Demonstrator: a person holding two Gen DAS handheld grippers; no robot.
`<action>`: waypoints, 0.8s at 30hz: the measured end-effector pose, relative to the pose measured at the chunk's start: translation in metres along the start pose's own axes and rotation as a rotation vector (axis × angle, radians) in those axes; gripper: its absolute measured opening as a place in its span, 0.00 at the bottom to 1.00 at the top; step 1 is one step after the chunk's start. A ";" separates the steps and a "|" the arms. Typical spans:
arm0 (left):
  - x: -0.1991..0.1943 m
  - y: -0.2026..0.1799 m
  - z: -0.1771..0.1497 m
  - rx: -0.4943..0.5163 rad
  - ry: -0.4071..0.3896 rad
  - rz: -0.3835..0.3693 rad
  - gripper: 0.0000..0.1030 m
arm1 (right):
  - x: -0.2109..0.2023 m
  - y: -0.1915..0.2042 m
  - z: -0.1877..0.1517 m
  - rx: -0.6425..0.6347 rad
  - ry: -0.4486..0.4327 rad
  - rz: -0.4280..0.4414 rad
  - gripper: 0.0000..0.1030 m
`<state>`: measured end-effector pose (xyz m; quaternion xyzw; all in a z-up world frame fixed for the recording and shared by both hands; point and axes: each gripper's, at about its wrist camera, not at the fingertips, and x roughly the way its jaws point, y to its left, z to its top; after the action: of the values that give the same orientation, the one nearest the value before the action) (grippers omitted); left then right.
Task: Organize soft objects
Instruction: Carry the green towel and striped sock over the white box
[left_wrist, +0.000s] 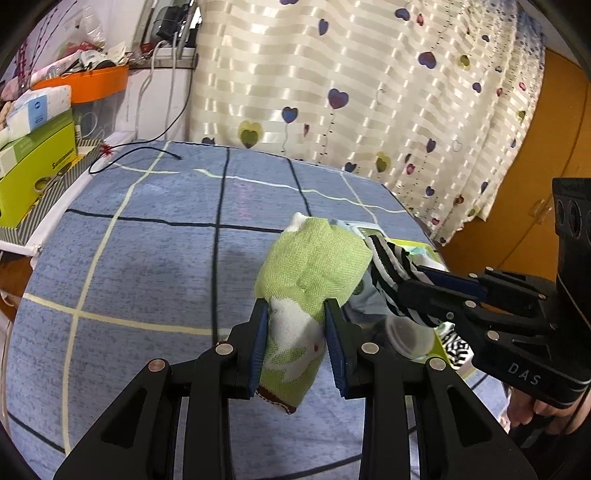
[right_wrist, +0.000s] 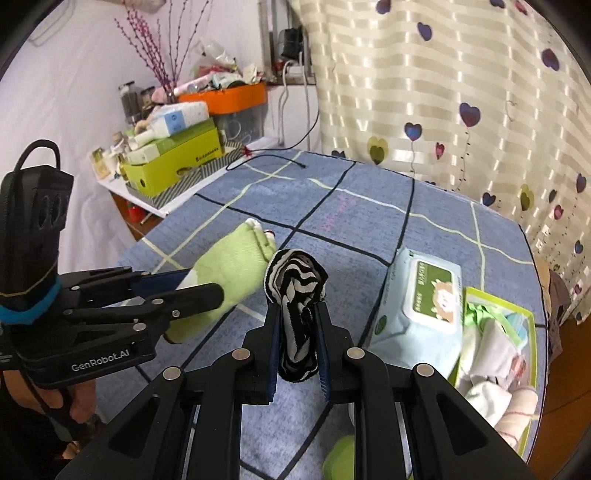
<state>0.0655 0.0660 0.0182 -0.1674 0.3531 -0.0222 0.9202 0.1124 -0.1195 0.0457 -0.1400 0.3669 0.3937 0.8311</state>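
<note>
My left gripper (left_wrist: 295, 314) is shut on a rolled green cloth (left_wrist: 314, 266) with a white animal print, held above the blue checked table cover (left_wrist: 147, 258). In the right wrist view that same green cloth (right_wrist: 229, 269) and the left gripper (right_wrist: 199, 288) show at the left. My right gripper (right_wrist: 297, 314) is shut on a black-and-white striped sock (right_wrist: 295, 280), also lifted off the cover. The striped sock (left_wrist: 388, 266) and right gripper (left_wrist: 417, 284) sit just right of the green cloth in the left wrist view.
A pack of wet wipes (right_wrist: 421, 306) lies to the right on the cover, beside a green-rimmed box (right_wrist: 517, 306) holding several small cloths. A side shelf at the left carries a green carton (right_wrist: 177, 162) and an orange tub (right_wrist: 229, 98). A heart-patterned curtain (right_wrist: 461, 92) hangs behind.
</note>
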 end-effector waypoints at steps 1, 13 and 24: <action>0.000 -0.004 0.000 0.004 0.000 -0.003 0.30 | -0.004 -0.001 -0.002 0.005 -0.008 0.000 0.16; 0.002 -0.058 -0.004 0.067 0.011 -0.059 0.30 | -0.059 -0.037 -0.037 0.086 -0.085 -0.033 0.16; 0.013 -0.109 -0.008 0.128 0.031 -0.110 0.30 | -0.102 -0.091 -0.075 0.200 -0.126 -0.098 0.16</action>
<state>0.0786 -0.0411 0.0397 -0.1271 0.3556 -0.0975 0.9208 0.1012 -0.2743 0.0624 -0.0491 0.3440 0.3220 0.8806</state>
